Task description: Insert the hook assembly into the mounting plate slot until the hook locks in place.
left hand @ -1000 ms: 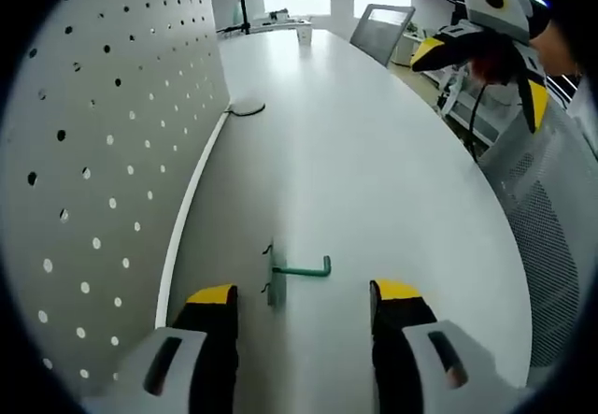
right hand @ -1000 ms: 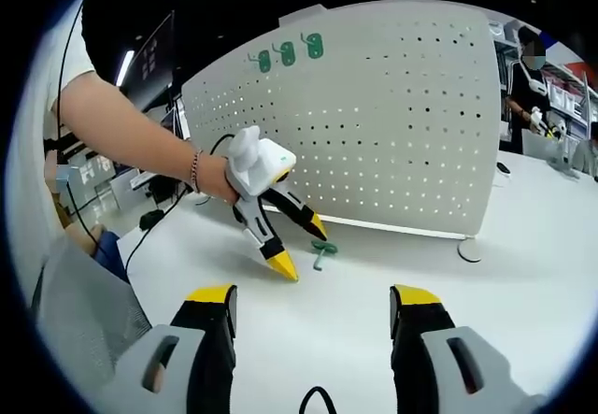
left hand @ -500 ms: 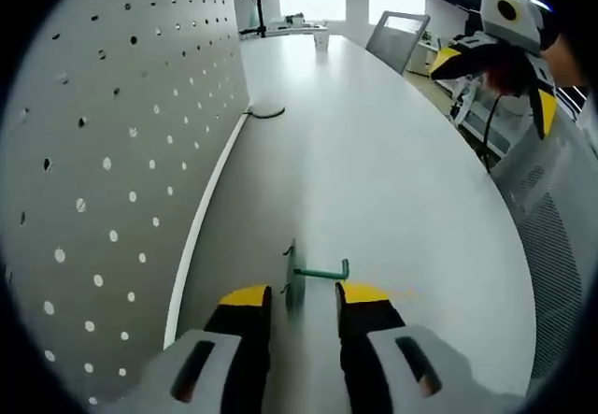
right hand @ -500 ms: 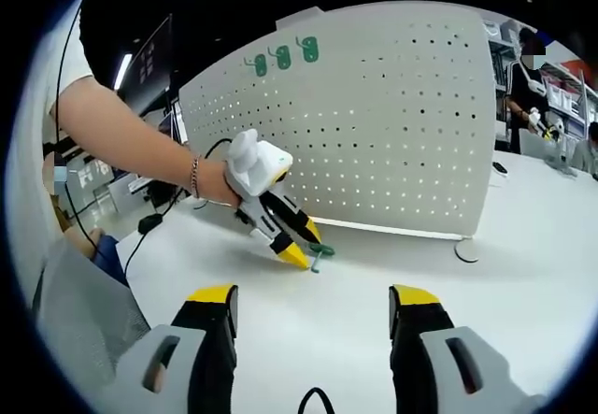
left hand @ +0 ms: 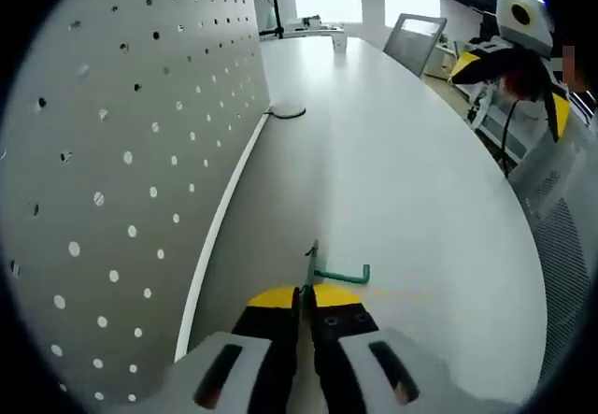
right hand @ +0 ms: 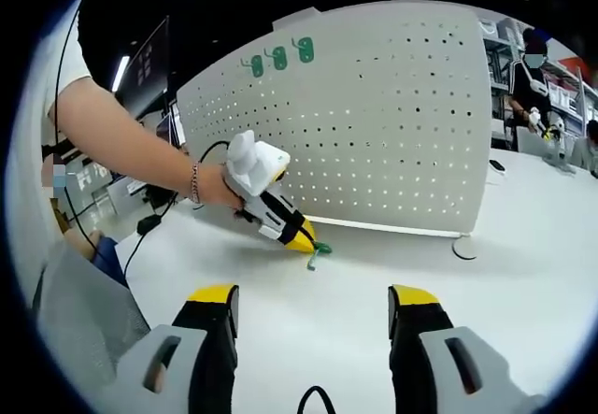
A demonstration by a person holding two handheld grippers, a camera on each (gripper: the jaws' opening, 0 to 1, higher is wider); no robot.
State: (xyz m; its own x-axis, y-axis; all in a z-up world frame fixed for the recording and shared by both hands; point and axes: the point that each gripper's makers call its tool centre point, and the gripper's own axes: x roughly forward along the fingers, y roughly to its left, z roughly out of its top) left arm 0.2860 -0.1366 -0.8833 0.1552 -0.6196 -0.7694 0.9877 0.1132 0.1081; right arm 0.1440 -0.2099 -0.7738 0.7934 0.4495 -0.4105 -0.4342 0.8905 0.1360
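White table (left hand: 411, 180) — green hook (left hand: 336, 272) between left gripper (left hand: 306, 298) jaws

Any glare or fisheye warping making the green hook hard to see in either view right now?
Left gripper view: green hook sharp on the matte table, no glare; pegboard bows from fisheye. Right gripper view: hook small, partly hidden by the left hand-held gripper.

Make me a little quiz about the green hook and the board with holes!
1. True or false: the left gripper has its jaws closed on the green hook.
2. The green hook lies on: A) the white table B) a chair C) the floor.
3. Fill in: three more green hooks hang near the top of the white ____.

Key: 1 true; 2 A; 3 pegboard.
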